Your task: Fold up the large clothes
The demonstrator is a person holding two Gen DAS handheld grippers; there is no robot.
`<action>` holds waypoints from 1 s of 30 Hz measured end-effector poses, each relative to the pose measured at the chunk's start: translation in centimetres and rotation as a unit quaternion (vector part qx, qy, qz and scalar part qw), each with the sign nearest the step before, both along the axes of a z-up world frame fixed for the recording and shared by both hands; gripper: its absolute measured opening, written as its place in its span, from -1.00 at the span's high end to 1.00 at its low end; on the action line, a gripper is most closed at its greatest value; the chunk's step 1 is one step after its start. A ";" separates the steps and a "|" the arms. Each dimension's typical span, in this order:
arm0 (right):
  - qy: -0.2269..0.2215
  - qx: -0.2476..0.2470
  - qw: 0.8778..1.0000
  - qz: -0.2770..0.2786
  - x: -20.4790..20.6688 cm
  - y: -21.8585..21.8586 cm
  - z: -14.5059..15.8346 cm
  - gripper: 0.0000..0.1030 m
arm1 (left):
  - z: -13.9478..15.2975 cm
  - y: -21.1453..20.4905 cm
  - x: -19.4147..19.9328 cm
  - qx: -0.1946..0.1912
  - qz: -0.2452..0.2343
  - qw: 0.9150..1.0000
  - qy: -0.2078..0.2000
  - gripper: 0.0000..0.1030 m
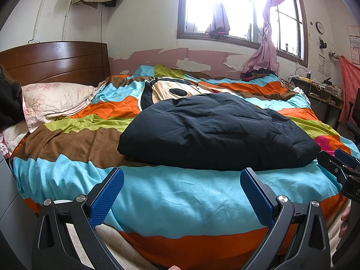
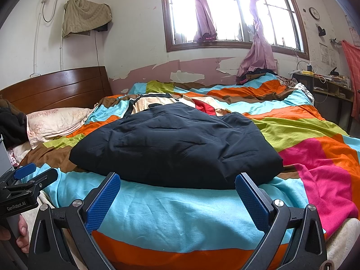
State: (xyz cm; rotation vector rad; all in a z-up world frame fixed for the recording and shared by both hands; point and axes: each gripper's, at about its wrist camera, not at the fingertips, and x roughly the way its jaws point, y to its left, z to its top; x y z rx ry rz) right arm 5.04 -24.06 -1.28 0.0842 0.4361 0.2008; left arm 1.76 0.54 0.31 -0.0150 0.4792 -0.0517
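Observation:
A large dark navy garment [image 1: 216,132] lies in a folded, puffy bundle on the striped bedcover [image 1: 171,202], also seen as the navy garment [image 2: 175,150] in the right wrist view. My left gripper [image 1: 182,180] is open just short of the bundle's near edge, nothing between its blue pads. My right gripper [image 2: 177,184] is open too, its pads [image 2: 250,199] level with the bundle's near hem and not touching it. The other gripper's head shows at the right edge [image 1: 342,164] of the left wrist view, and at the left edge [image 2: 24,184] of the right wrist view.
A pale pillow [image 1: 54,101] and wooden headboard [image 1: 54,60] sit at the left. A pile of clothes [image 1: 258,72] lies at the bed's far side under the window [image 1: 236,6]. A cluttered desk [image 1: 319,87] stands at the right. A hand [image 2: 21,236] holds a gripper handle.

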 end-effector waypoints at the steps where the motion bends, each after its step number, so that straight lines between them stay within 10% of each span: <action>1: 0.000 0.000 1.000 0.000 0.0 0.0 0.0 -1.00 | 0.0 0.0 0.0 0.001 0.001 1.000 0.000 -0.97; 30: 0.000 0.001 1.000 0.000 0.0 0.0 0.0 -1.00 | 0.2 0.1 0.0 0.003 0.001 1.000 -0.002 -0.97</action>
